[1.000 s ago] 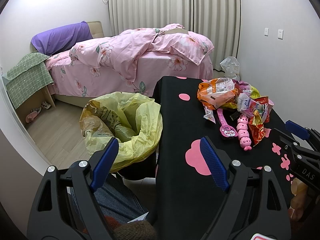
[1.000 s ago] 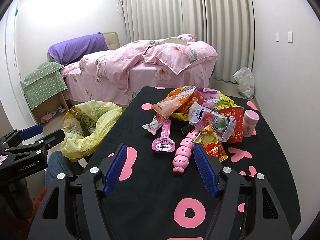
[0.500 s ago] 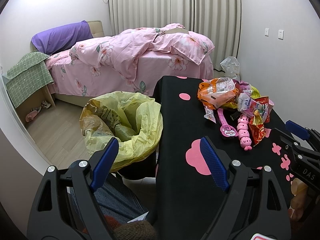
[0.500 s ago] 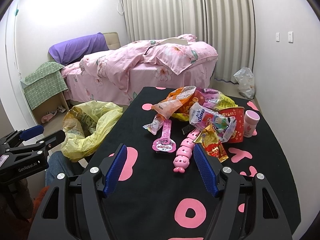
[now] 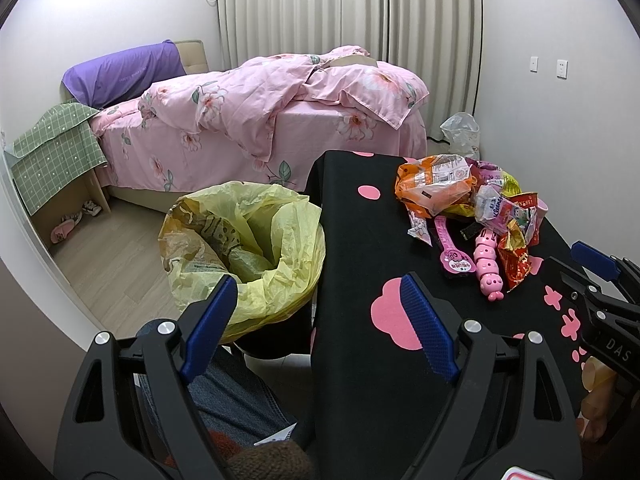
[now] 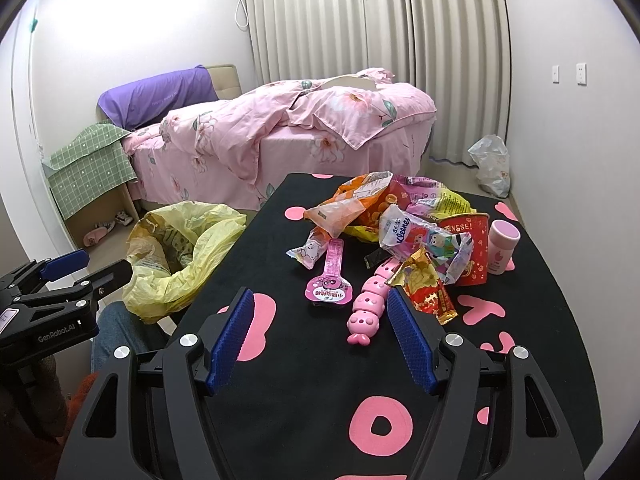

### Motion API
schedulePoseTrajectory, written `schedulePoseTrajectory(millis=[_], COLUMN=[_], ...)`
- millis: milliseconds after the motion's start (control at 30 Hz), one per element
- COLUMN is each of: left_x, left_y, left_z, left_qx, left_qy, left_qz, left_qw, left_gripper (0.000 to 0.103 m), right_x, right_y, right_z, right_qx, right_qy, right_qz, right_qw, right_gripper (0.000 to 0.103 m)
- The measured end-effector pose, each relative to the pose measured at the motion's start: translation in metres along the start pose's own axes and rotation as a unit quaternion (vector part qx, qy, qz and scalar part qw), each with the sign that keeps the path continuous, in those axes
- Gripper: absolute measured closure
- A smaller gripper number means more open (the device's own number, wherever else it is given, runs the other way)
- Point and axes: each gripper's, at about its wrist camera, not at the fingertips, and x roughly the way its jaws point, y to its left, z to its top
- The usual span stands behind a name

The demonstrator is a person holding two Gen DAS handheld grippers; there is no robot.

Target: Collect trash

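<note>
A pile of trash lies on the black table (image 6: pixel 304 380): an orange wrapper (image 6: pixel 348 204), a Kleenex pack (image 6: pixel 420 236), a red cup (image 6: pixel 468 248), a red-gold wrapper (image 6: pixel 428 292), a pink caterpillar toy (image 6: pixel 372 304) and a pink flat package (image 6: pixel 330 272). A bin lined with a yellow bag (image 5: pixel 248 248) stands left of the table. My right gripper (image 6: pixel 320 312) is open and empty, just short of the pile. My left gripper (image 5: pixel 316 296) is open and empty, over the table's left edge beside the bin.
A pink bottle (image 6: pixel 502 246) stands by the red cup. A pink bed (image 5: pixel 260 120) lies behind the table. A clear plastic bag (image 6: pixel 490 164) sits by the curtain. The person's legs (image 5: pixel 236 400) are below the left gripper.
</note>
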Motion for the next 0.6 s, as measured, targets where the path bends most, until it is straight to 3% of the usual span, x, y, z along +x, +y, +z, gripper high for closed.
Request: schedulePoseTrajectory(millis=[167,300,600], left_x=[0.003,0.014,0.076], left_y=[0.000,-0.003,-0.026], left_z=[-0.001,0.003,0.020], left_qx=[0.002,0.011,0.029], left_qy=[0.003,0.004,0.015], left_qz=[-0.011,-0.044,-0.124], left_qw=[0.9999,0.9989,0.9918], left_gripper=[0.024,0.024,0.024], right_x=[0.001,0.004,0.025], right_y=[-0.001,-0.010,-0.075], right_z=[0.000,0.002,-0.002], right_qx=[-0.001,-0.001,0.018], right_qy=[-0.001,-0.006,0.008], right_qz=[-0.005,-0.026,-0.079], right_qw=[1.000,1.000,0.997], right_gripper=[0.037,0.037,0.037])
